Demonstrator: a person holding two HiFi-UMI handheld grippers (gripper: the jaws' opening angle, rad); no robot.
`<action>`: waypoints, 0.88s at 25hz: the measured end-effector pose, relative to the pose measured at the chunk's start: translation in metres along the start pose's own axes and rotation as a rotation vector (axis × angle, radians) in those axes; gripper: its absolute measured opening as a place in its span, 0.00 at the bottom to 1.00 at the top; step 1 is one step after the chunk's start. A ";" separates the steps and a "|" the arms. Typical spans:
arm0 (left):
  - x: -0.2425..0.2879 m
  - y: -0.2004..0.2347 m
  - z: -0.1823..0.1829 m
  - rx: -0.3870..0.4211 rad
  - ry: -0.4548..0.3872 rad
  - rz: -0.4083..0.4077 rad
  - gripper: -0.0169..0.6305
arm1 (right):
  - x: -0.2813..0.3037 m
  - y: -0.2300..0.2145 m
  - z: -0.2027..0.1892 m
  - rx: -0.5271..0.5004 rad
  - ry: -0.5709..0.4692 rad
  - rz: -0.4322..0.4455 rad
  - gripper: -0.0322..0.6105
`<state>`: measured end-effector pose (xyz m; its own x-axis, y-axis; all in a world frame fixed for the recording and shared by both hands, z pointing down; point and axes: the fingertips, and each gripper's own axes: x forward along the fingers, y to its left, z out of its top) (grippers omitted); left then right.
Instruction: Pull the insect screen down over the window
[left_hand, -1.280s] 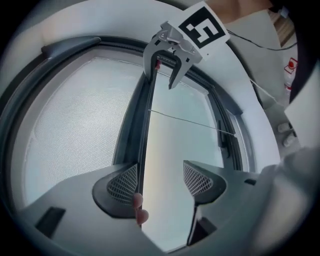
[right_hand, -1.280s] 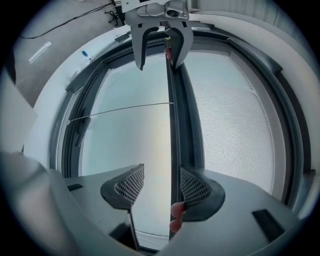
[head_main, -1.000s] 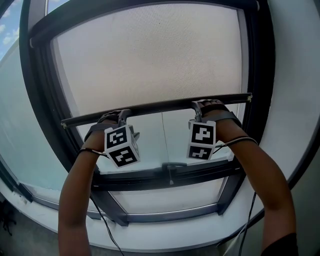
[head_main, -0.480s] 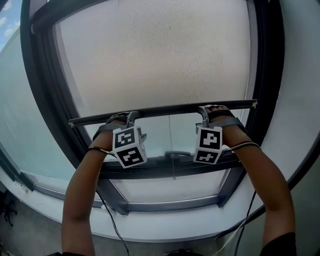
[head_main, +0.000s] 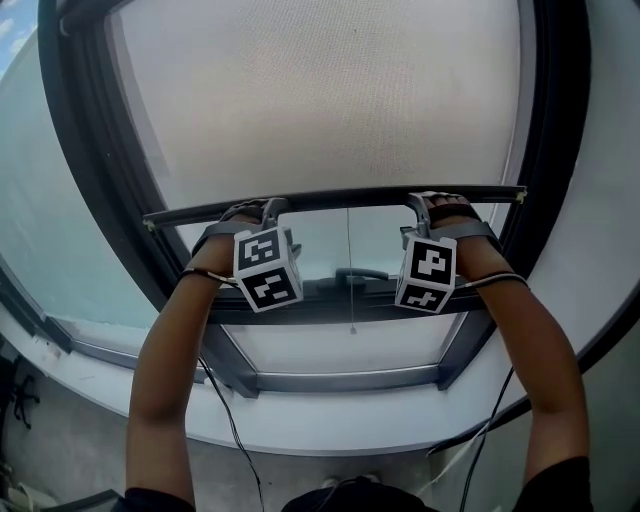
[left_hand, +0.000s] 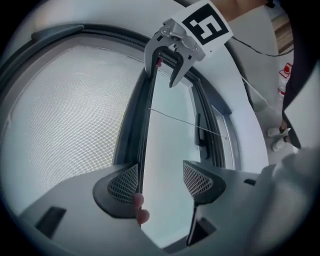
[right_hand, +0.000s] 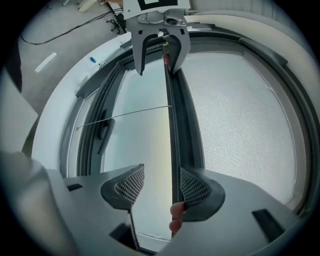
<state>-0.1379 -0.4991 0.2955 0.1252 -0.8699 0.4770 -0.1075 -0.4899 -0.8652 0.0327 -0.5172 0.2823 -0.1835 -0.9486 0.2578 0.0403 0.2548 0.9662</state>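
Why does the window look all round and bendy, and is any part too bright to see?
Head view: the wide lens bows the window frame and the screen's bar into curves. Left gripper view: a dark round rim circles the picture, the mesh looks sharp, and the glass glows pale and washed out. Right gripper view: the same bending and dark rim, with the mesh crisp.

Pale grey mesh insect screen (head_main: 320, 100), black bar (head_main: 340, 201)
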 end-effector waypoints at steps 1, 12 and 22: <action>0.003 -0.004 0.000 0.000 0.001 -0.012 0.47 | 0.001 0.005 -0.001 -0.013 0.005 0.008 0.40; 0.025 -0.054 -0.005 -0.046 -0.001 -0.052 0.44 | 0.010 0.062 -0.003 -0.015 0.003 0.085 0.40; 0.050 -0.106 -0.014 -0.071 0.019 -0.137 0.44 | 0.022 0.118 -0.002 -0.019 0.002 0.189 0.40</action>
<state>-0.1340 -0.4917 0.4128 0.1246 -0.7951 0.5935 -0.1600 -0.6065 -0.7789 0.0359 -0.5083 0.4019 -0.1694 -0.8846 0.4345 0.0920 0.4247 0.9006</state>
